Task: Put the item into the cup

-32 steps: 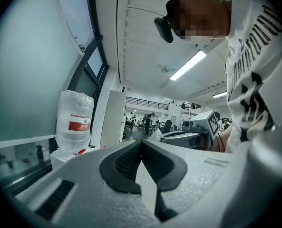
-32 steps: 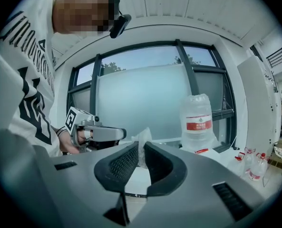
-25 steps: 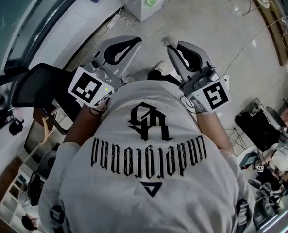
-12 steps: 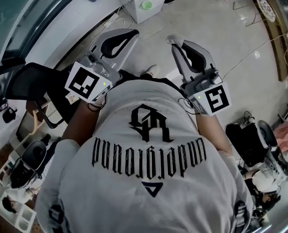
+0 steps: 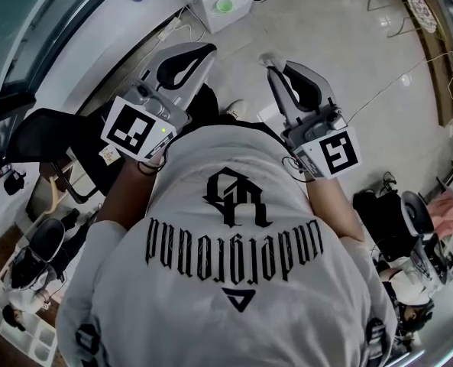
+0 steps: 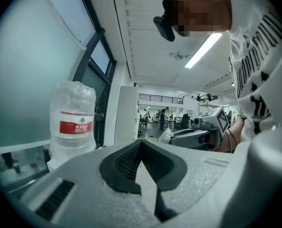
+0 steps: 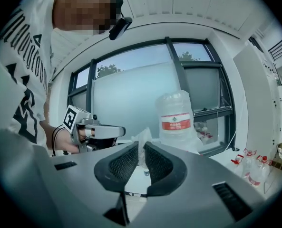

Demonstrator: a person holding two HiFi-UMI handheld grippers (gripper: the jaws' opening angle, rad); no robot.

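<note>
Item (image 7: 143,137), a thin white crumpled scrap, was pinched at the tips of the right tool (image 7: 141,150), held up in front of the person.

At left, the left tool (image 6: 141,142) had its jaws pressed together at the tips, gripping nothing. A large clear water bottle (image 6: 73,122) with a red label stood beyond it and to its left, against a frosted window (image 6: 31,70). In the head view the person's white printed shirt (image 5: 234,258) filled the middle, with both tools raised side by side, apart from each other, above a pale floor (image 5: 348,44). At right, the right tool's jaws were clamped on the item, which stuck up above the pads and touched nothing else. In the right gripper view the same bottle stood just right of those jaws.
</note>
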